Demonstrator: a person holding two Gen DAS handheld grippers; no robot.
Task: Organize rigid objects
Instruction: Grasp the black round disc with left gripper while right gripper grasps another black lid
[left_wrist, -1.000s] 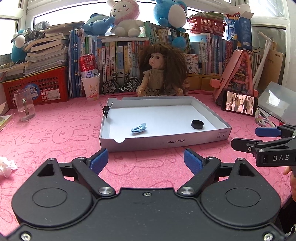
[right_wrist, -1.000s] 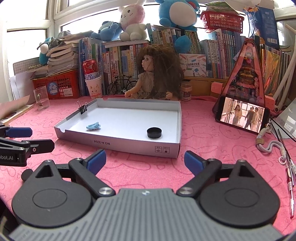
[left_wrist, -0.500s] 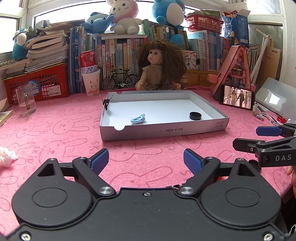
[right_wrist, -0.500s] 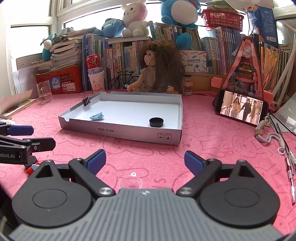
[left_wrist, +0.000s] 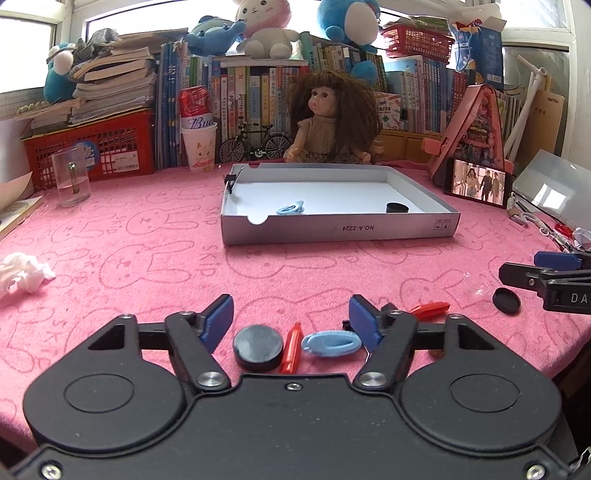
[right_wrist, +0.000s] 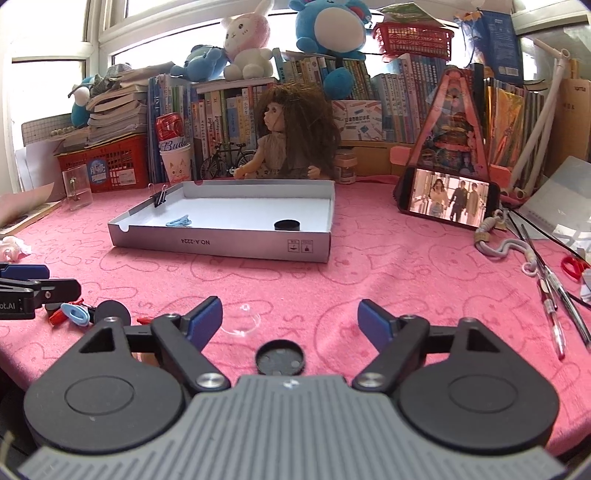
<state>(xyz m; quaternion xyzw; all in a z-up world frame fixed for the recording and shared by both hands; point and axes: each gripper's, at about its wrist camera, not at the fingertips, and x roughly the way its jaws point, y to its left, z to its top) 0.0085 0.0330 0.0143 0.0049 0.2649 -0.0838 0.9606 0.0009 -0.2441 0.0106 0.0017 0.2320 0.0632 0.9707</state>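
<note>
My left gripper (left_wrist: 291, 319) hovers low over the near table edge, its jaws closing. Between its fingers lie a black disc (left_wrist: 258, 347), a red clip (left_wrist: 290, 347) and a light blue clip (left_wrist: 330, 343); the pads touch none of them. A second red clip (left_wrist: 430, 307) lies just to the right. My right gripper (right_wrist: 291, 323) is also closing, over a black cap (right_wrist: 280, 356), with a clear suction cup (right_wrist: 243, 321) next to its left finger. The grey cardboard tray (left_wrist: 340, 229) beyond holds a blue clip (left_wrist: 290, 208) and a black cap (left_wrist: 397, 208).
A binder clip (right_wrist: 160, 197) grips the tray's left wall. A doll (left_wrist: 332, 122), books and a red basket (left_wrist: 92, 147) line the back. A phone (right_wrist: 448, 199), pens (right_wrist: 554, 306) and scissors sit on the right. A glass (left_wrist: 72, 181) and crumpled tissue (left_wrist: 22, 275) are on the left.
Both grippers have drawn back and sunk toward the near edge, so the tray looks farther off. Small loose items have come into view between the fingers. Both pairs of jaws have narrowed.
</note>
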